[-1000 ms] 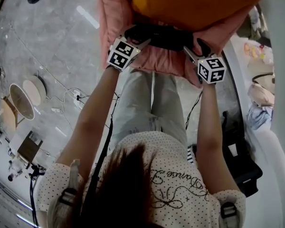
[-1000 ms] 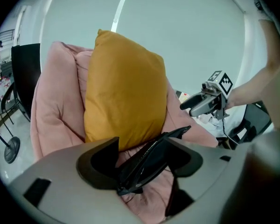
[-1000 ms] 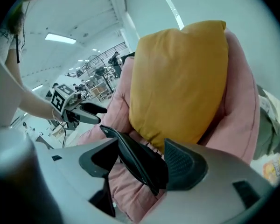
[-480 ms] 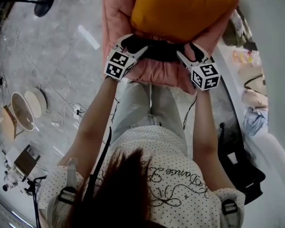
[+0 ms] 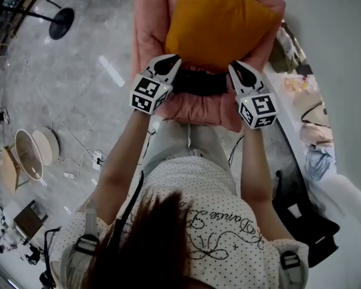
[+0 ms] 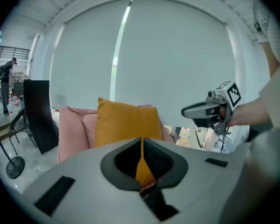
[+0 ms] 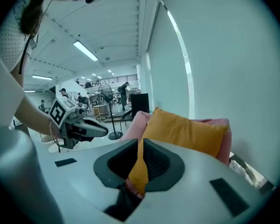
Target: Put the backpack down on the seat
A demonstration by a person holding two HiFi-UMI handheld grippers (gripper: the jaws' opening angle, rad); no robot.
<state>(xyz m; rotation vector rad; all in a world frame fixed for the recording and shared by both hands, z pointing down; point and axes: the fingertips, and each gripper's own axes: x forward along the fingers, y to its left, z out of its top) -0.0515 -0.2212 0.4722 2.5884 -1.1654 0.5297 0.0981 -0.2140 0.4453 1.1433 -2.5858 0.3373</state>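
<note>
Right gripper [image 7: 140, 146] sits bottom centre with its jaws closing. There's only a thin slit left, and it doesn't look like anything's pinched in it. Through the slit you see the orange cushion [image 7: 186, 129], which leans on a pink chair [image 7: 132, 123]. Something dark shows low in the gap, no idea what. Off to the left a bare arm [image 7: 30, 111] holds the left gripper [image 7: 102, 130], its jaws also closing on nothing. Pale blind [image 7: 224, 55] on the right, ceiling lights [image 7: 85, 50] and a few people way back.

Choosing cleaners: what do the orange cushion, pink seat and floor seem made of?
The orange cushion looks like matte woven fabric: soft creases, no shine. The pink seat seems plush padded textile: puffy folds. The floor looks polished stone or tile: grey veining, bright reflections.
</note>
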